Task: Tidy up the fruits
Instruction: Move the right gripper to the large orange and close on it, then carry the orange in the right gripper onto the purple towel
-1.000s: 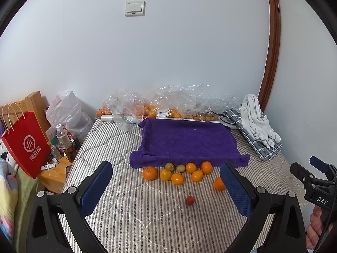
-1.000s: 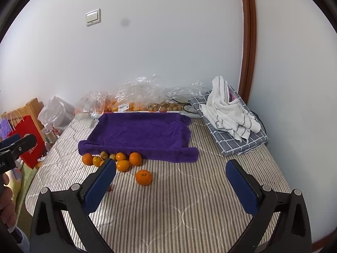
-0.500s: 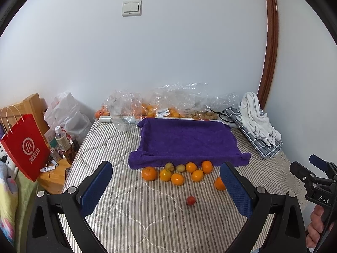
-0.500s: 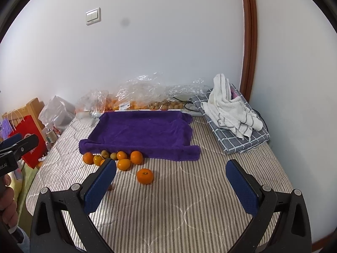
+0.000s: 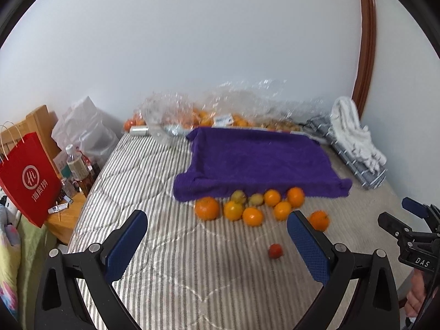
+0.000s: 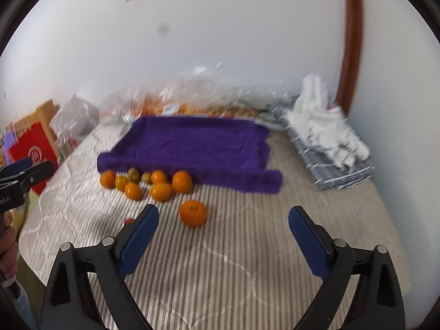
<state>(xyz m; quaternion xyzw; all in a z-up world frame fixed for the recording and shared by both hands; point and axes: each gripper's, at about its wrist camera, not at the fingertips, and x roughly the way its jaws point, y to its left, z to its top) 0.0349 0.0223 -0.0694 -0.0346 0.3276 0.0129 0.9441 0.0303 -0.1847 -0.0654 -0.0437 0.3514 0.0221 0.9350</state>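
Tomato (image 5: 275, 250) unobstructed from left view, half-hidden from right.

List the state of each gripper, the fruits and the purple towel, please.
Left gripper: open, empty.
Right gripper: open, empty.
Purple towel: spread flat, no fruit on it.
Orange cluster: loose beside towel's near edge.
Lone orange: apart from cluster.
Small red fruit: alone, nearest.

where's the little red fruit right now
The red fruit lies alone on the striped bed in the left wrist view, nearer the camera than the cluster of oranges, just left of the claw's right finger.
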